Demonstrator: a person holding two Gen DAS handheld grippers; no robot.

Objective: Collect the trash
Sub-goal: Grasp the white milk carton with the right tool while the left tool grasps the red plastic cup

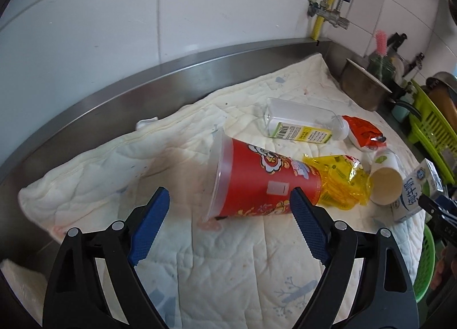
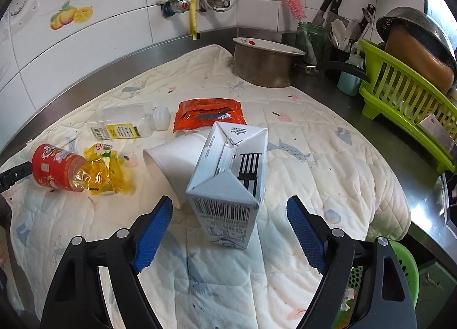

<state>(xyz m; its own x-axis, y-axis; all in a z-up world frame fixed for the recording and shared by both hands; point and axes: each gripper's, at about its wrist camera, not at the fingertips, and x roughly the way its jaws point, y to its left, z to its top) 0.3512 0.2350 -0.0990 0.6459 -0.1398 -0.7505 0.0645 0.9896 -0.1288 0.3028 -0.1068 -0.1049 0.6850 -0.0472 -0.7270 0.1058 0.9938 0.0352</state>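
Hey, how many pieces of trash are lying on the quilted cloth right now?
6. Red cup far left, yellow wrapper at its base, clear bottle behind, orange packet mid-back, white paper cup and milk carton centre. Smaller scraps may be hidden.

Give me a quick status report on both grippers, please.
Left gripper open, facing red cup. Right gripper open, milk carton between fingers, ungripped. Paper cup touching carton.

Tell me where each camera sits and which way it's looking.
Left wrist: behind the open left claw, aimed at the lying red cup; the right claw's tip shows at right.
Right wrist: behind the open right claw, aimed at the milk carton.
Shared: cup, carton, bottle, yellow wrapper.
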